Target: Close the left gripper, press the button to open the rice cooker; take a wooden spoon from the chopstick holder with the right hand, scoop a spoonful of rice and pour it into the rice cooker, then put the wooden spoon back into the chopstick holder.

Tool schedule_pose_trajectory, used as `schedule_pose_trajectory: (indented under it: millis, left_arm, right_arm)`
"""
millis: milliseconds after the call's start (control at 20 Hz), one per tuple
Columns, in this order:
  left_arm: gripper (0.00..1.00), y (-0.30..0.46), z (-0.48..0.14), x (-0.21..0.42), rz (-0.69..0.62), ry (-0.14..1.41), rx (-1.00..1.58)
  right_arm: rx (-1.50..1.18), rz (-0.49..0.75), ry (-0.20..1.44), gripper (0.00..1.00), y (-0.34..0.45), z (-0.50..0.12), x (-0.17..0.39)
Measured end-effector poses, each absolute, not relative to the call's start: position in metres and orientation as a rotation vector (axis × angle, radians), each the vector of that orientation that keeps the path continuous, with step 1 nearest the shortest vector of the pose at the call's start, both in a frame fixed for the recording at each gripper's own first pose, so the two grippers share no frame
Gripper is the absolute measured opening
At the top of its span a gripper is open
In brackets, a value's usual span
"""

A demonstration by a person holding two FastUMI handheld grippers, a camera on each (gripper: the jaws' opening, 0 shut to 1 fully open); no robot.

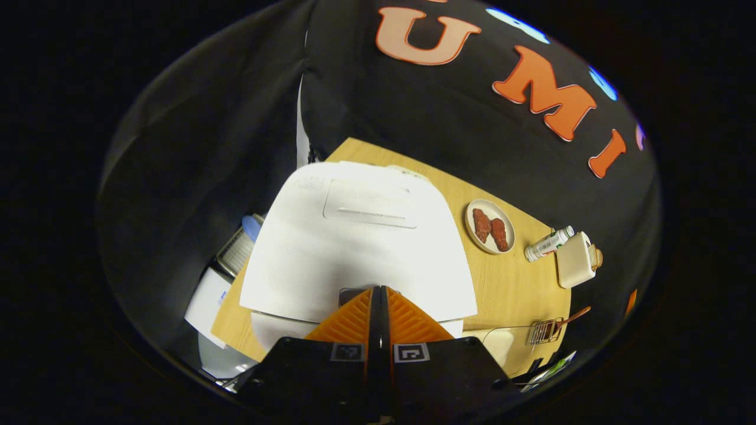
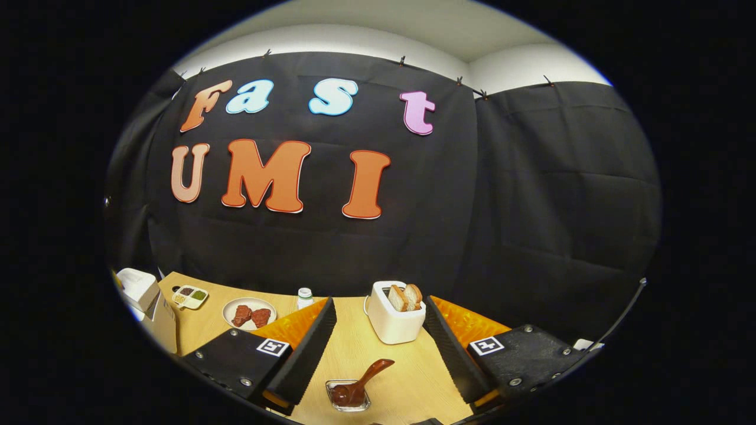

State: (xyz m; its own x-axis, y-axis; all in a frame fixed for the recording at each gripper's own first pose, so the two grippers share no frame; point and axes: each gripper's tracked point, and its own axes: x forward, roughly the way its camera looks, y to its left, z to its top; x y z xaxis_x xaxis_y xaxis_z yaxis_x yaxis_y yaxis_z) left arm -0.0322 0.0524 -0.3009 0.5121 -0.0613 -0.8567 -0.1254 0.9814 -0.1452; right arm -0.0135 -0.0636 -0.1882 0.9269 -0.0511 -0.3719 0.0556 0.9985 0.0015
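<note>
You've got one rice cooker [image 1: 354,248] under your left gripper view, lid down. One plate [image 2: 248,312] on the table, two reddish pieces of meat on it. One white bottle [image 1: 549,242]. One toaster [image 2: 394,319], and you can count two slices of bread [image 2: 404,296] standing in it. One wooden spoon [image 2: 360,381], sitting in one chopstick holder [image 2: 348,394]. One small divided dish [image 2: 189,297], three compartments.
</note>
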Motion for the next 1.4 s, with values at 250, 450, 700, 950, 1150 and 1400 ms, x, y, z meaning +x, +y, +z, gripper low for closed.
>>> schedule_pose_trajectory:
  millis: [250,450,700,950,1150,1400]
  left_arm:
    - [0.05,0.036,-0.236,-0.013,0.000,0.843,-0.058]
    - [0.05,0.012,-0.203,-0.015,-0.049,0.727,-0.012]
    - [0.05,0.004,-0.155,-0.022,-0.031,0.520,0.067]
    - [0.05,0.001,-0.134,-0.033,0.008,0.433,0.054]
    - [0.17,-0.014,-0.115,-0.050,-0.007,0.369,0.066]
    - [0.53,-0.037,-0.102,-0.063,-0.024,0.297,0.060]
  right_arm:
    - [0.039,-0.029,0.450,0.95,-0.062,-0.215,-0.012]
    - [0.052,-0.002,0.521,0.95,-0.065,-0.244,-0.011]
    - [0.157,0.042,0.617,0.95,-0.060,-0.277,-0.006]
    - [0.203,0.092,0.696,0.95,-0.049,-0.311,-0.003]
    - [0.221,0.119,0.773,0.96,-0.043,-0.344,-0.004]
    - [0.285,0.081,0.874,0.95,-0.053,-0.388,-0.012]
